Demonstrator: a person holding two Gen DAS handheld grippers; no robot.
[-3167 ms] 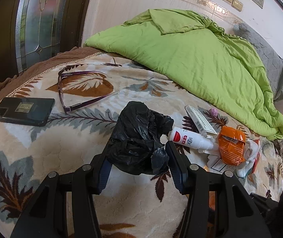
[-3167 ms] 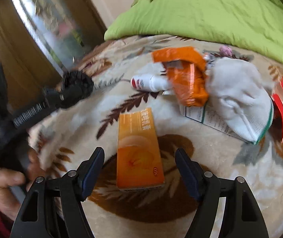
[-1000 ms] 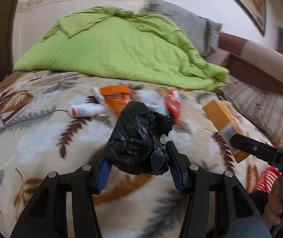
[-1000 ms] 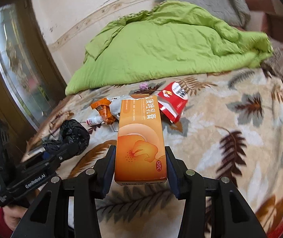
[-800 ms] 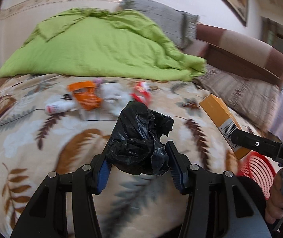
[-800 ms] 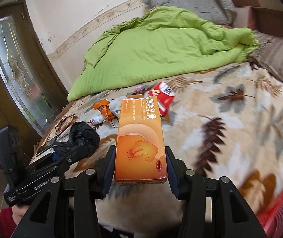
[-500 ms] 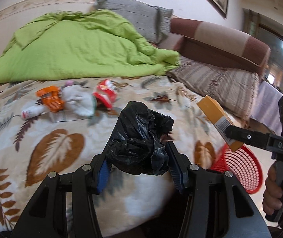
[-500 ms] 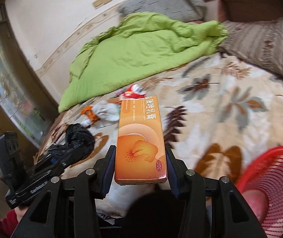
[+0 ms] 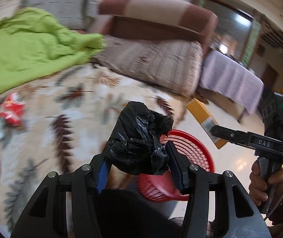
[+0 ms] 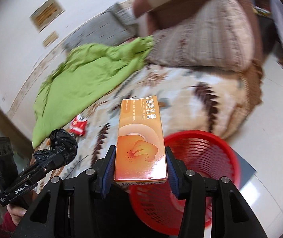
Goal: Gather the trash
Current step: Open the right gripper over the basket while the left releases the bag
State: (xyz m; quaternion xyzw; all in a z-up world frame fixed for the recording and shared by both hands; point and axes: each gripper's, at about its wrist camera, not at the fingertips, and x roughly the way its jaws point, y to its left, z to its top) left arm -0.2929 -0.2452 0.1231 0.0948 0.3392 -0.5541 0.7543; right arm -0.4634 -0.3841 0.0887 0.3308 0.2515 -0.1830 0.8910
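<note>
My left gripper (image 9: pixel 137 158) is shut on a crumpled black plastic bag (image 9: pixel 141 138), held in the air past the bed's edge. Just behind and below it stands a red slotted basket (image 9: pixel 189 152) on the pale floor. My right gripper (image 10: pixel 140 162) is shut on an orange medicine box (image 10: pixel 141 142), with the red basket (image 10: pixel 201 158) right behind and beneath it. In the left wrist view the orange box (image 9: pixel 203 117) hangs to the right of the basket. The black bag (image 10: pixel 63 144) shows at lower left in the right wrist view.
The leaf-patterned bedspread (image 9: pixel 42 129) carries a red wrapper (image 9: pixel 12 109) and a green duvet (image 9: pixel 22 53). A striped pillow (image 9: pixel 157 63) and a brown headboard (image 9: pixel 161 13) lie behind. A cloth-covered table (image 9: pixel 230 81) stands on the floor at right. A hand (image 9: pixel 264 182) grips the right tool.
Both grippers have swung right, away from the trash pile on the bed, to the bed's edge. The red basket has come into view under them. Each still holds its item.
</note>
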